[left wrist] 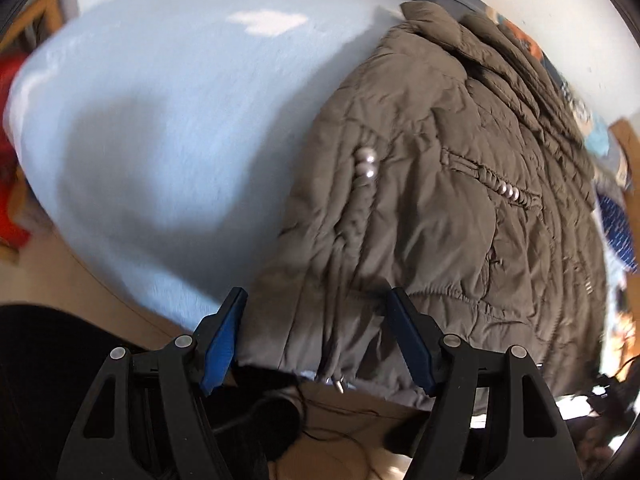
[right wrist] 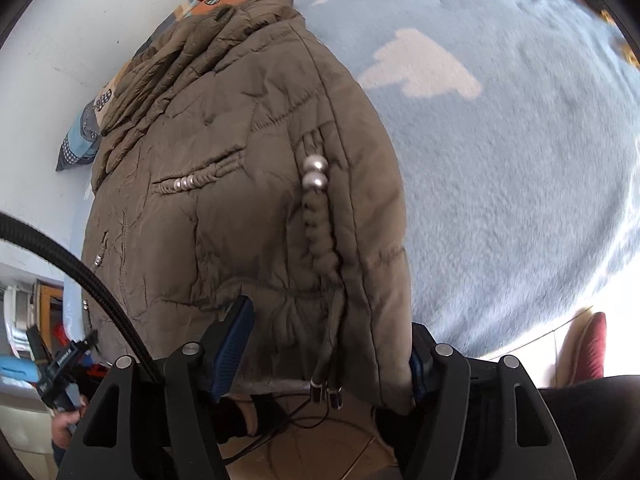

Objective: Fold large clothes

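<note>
jacket (right wrist: 240, 184): folded on blue blanket (right wrist: 500, 160) | left claw (left wrist: 316, 340): spread, empty | right claw (right wrist: 332, 344): spread, straddling hem

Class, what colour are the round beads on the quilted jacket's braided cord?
Silvery pearl-grey beads, clearest in the right wrist view.

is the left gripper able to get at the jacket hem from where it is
Probably yes. The left gripper is open just over the jacket hem at the bed edge, padding between its fingers; nothing is in the way.
</note>
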Motion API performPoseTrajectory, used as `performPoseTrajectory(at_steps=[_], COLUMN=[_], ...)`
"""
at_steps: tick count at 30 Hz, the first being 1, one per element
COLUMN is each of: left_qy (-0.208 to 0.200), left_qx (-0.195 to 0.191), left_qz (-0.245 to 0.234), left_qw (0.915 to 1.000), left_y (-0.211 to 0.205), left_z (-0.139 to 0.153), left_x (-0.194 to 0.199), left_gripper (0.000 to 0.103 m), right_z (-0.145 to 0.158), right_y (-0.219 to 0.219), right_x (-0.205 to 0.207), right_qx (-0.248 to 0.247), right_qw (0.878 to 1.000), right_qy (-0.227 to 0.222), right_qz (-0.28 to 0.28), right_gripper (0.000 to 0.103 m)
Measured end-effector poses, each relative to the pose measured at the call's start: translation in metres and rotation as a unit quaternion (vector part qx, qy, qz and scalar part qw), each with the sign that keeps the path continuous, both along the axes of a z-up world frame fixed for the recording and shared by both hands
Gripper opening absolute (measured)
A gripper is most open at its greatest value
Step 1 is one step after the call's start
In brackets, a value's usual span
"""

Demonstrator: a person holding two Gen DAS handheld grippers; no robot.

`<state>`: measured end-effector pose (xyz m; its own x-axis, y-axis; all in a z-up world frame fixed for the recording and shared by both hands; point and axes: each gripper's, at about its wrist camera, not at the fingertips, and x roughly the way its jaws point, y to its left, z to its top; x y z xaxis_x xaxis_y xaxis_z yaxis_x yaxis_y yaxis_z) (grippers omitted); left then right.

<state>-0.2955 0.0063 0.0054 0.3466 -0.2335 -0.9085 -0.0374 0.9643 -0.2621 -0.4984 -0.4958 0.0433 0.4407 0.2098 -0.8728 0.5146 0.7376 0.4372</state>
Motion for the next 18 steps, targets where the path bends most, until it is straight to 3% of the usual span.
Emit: performPoseTrajectory(at_steps=[4, 10, 14, 18], left_qy=[0.005, 0.008, 0.033, 0.047], left_qx=[-0.006, -0.052, -0.068, -0.089], left_qz=[-0.004, 0.006, 0.001, 0.002], left_qw=[1.0000, 0.9986, 0.9971, 0.9949], left_y=[0.000, 0.014, 0.014, 0.016], left_z=[0.000, -0.001, -0.009, -0.016], left_x=[-0.003, 0.001, 0.008, 0.012], left_gripper=[0.070, 0.070, 0.070, 0.059], right_z=[0.000, 0.001, -0.006, -0.009], right_y=[-0.001, -0.008, -0.012, -0.010], right_x=[-0.002, -0.016, -0.020, -0.018], right_qx=[0.006, 0.019, 0.033, 0.034], right_qw=[1.000, 1.000, 0.999, 0.999], right_qy=[-0.002, -0.002, 0.002, 0.011], right_qz=[-0.006, -0.014, -0.023, -0.018], right_gripper=[0.071, 0.071, 0.071, 0.070])
